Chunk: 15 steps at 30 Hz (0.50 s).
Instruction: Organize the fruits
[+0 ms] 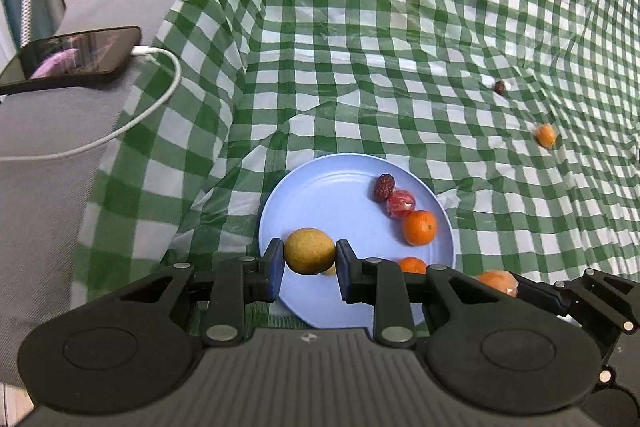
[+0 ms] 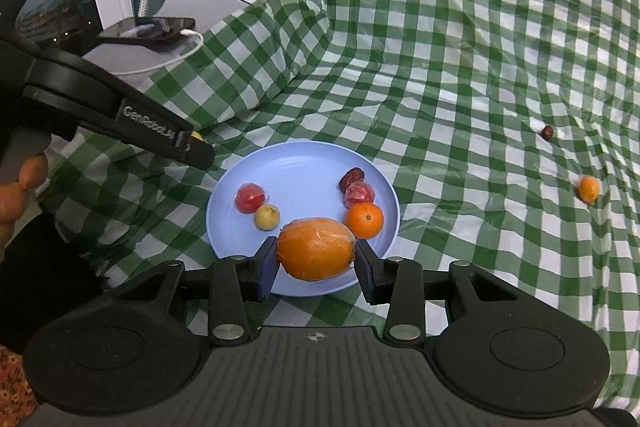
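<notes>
A light blue plate [image 1: 320, 195] [image 2: 296, 163] lies on the green checked cloth. My left gripper [image 1: 309, 259] is shut on a yellow-green round fruit [image 1: 309, 250] just above the plate's near left part. My right gripper [image 2: 316, 259] is shut on a plastic-wrapped orange [image 2: 316, 247] above the plate's near edge; it also shows in the left wrist view [image 1: 498, 281]. On the plate lie a dark date [image 1: 384, 185] [image 2: 351, 177], a wrapped red fruit [image 1: 401, 203] [image 2: 359, 194], a small orange [image 1: 419, 227] [image 2: 364, 220], a second wrapped red fruit [image 2: 250, 198] and a small yellow fruit [image 2: 267, 216].
A small orange [image 1: 546, 135] [image 2: 589, 188] and a dark date [image 1: 499, 87] [image 2: 547, 133] lie loose on the cloth at the right. A phone [image 1: 76, 57] [image 2: 150, 27] with a white cable lies on a grey cushion at the left. The cloth is wrinkled and rises behind the plate.
</notes>
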Motion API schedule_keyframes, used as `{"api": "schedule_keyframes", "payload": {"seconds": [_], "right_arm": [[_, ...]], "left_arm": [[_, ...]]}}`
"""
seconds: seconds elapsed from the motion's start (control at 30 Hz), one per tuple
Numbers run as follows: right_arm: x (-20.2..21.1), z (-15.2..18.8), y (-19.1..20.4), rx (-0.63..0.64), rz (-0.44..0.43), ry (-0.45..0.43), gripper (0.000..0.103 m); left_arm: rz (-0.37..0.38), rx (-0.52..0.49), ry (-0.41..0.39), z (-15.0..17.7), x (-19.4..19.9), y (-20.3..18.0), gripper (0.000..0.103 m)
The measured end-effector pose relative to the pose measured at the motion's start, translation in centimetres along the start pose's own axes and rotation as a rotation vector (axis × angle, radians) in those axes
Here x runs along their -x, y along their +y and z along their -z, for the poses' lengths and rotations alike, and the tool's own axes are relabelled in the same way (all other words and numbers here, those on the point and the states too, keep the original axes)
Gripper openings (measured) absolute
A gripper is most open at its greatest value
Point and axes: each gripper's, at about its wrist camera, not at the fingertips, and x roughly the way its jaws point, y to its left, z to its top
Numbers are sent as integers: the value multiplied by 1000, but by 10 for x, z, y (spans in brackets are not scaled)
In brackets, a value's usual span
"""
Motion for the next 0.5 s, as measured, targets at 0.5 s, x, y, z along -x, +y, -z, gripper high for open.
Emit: {"api": "schedule_keyframes", "payload": {"seconds": [0.5], "right_arm": [[-65,-10,-15,-14,0,87,42]], "left_arm": [[-16,-39,70,-26,-72,-6,30]]}}
